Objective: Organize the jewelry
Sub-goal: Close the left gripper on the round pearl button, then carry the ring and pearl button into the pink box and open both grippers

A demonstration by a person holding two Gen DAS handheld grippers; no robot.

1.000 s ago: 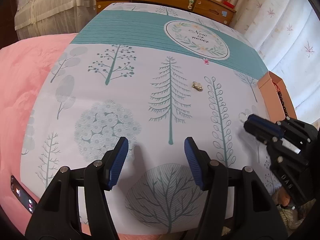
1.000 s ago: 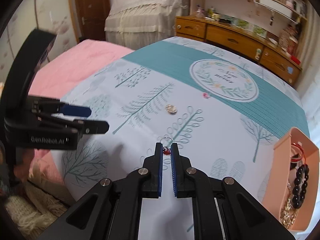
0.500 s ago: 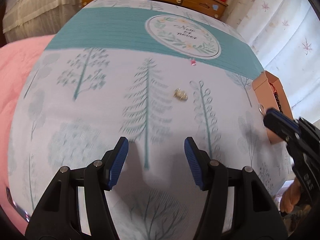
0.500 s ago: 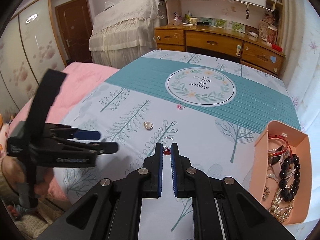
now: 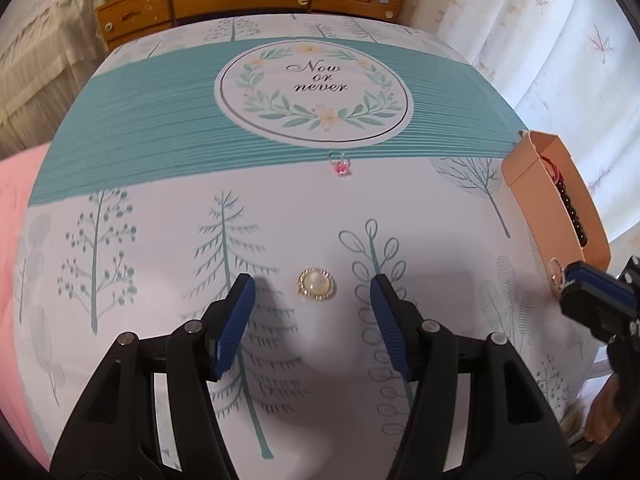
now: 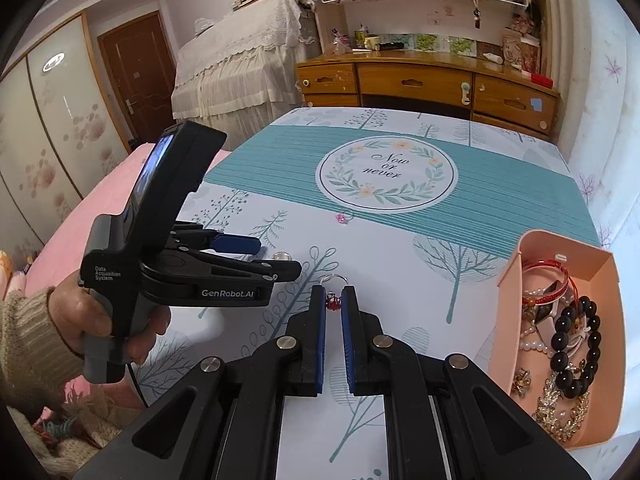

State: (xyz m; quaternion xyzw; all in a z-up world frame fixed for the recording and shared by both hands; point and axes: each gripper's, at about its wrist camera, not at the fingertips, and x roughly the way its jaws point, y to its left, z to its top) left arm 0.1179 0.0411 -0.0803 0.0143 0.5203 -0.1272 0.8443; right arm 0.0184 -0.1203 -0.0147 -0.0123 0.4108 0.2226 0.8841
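1. The left gripper (image 5: pixel 312 304) is wide open, with the pearl brooch (image 5: pixel 316 284) lying between its fingers.
2. The right gripper (image 6: pixel 333 300) pinches a red ring (image 6: pixel 332 301); the box (image 6: pixel 508 300) sits to its right.

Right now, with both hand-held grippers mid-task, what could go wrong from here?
1. The right hand-held gripper pinches the red-stone ring only at its tips; it could slip out before reaching the pink tray.
2. The left hand-held gripper is open around the pearl brooch, which lies flat; closing may push it along the tablecloth rather than grip it.
3. The pink-stone ring is small and easily overlooked.
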